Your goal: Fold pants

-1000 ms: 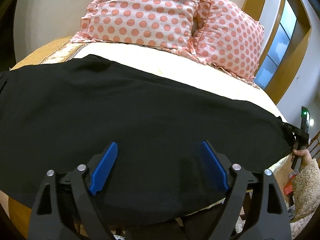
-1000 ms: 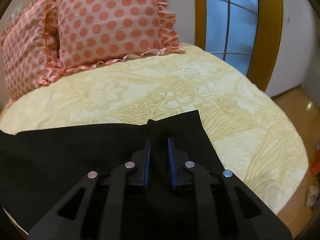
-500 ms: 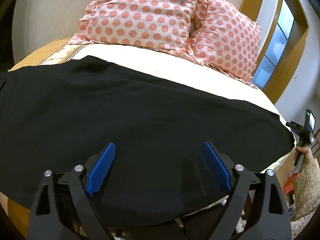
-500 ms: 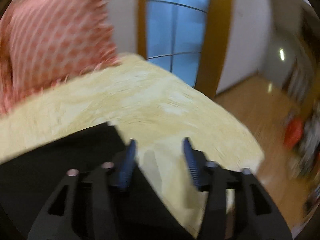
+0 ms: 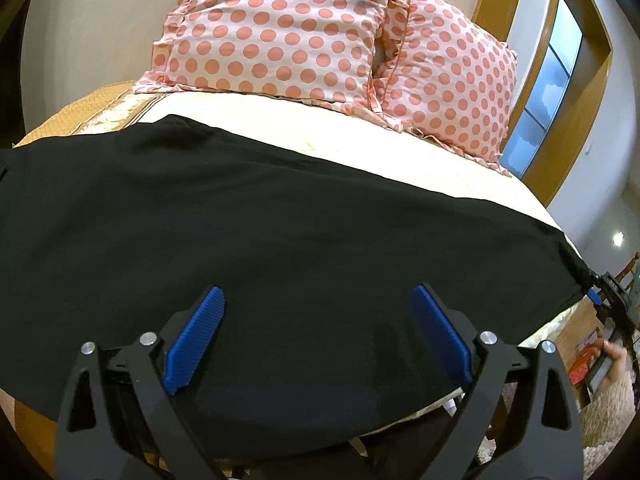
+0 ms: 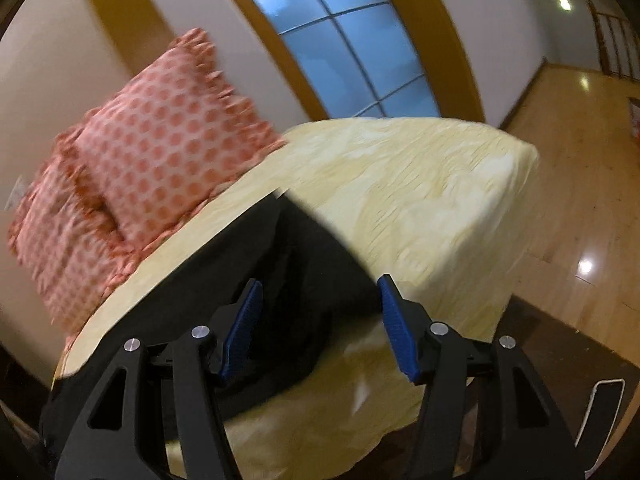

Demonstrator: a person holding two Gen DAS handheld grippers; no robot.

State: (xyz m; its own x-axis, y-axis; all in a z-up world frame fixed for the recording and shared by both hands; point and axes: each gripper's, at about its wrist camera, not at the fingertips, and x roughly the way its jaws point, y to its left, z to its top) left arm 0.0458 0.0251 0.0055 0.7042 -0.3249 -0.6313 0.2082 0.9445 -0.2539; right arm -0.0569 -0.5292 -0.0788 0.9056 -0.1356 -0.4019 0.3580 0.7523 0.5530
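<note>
Pants [image 5: 280, 240], black, lie spread flat across the yellow bed [image 6: 420, 184], their long axis running side to side along the near edge, in front of the two polka-dot pillows [image 5: 288, 32]. My left gripper [image 5: 316, 334] hovers over the middle of the fabric with its blue pads spread very wide; its jaws have just been opening further, and nothing is pinched between them. My right gripper [image 6: 318, 324] has let go: its jaws have just been opening and now stand about half apart over the far right end of the pants, where the corner [image 6: 284, 196] points toward the pillows.
</note>
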